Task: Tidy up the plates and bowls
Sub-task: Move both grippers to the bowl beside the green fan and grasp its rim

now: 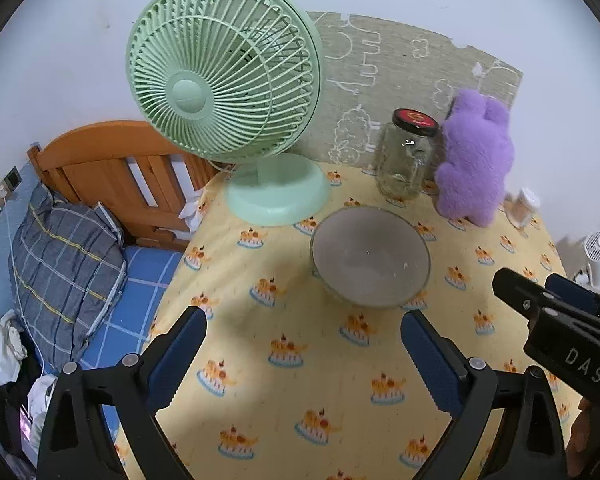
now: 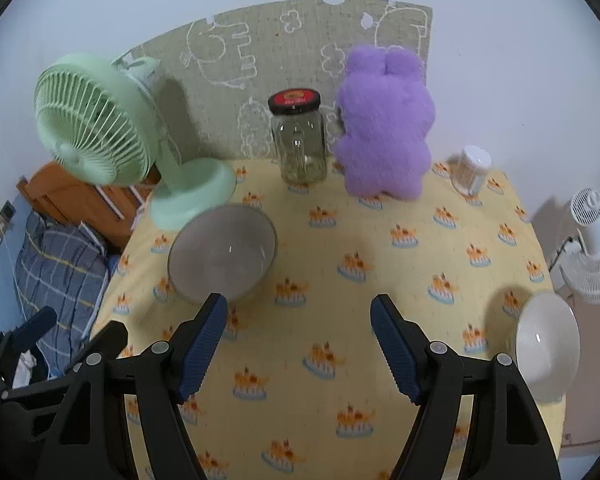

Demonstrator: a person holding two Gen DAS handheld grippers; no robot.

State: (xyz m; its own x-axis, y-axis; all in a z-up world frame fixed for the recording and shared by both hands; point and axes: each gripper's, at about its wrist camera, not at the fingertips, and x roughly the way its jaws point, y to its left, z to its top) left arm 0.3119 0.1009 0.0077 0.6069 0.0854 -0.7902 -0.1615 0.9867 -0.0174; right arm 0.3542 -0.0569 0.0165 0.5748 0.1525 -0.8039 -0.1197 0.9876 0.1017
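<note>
Left hand-held gripper point(image 1: 304, 330): released, jaws wide, nothing between them, above the yellow-clothed surface point(image 1: 300, 400). Right hand-held gripper point(image 2: 298, 318): released, likewise empty. Metal bowl point(image 1: 370, 256): upright on the surface, just in front of the green fan point(image 1: 224, 68). White bowl point(image 2: 547, 340): near the surface's right edge (well apart from the metal one). Behind: lidded jar point(image 2: 299, 140), purple plush toy point(image 2: 384, 124).

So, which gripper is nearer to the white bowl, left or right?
Right. The right gripper hangs open just left of the white bowl; the left gripper is farther left, before the grey bowl.
</note>
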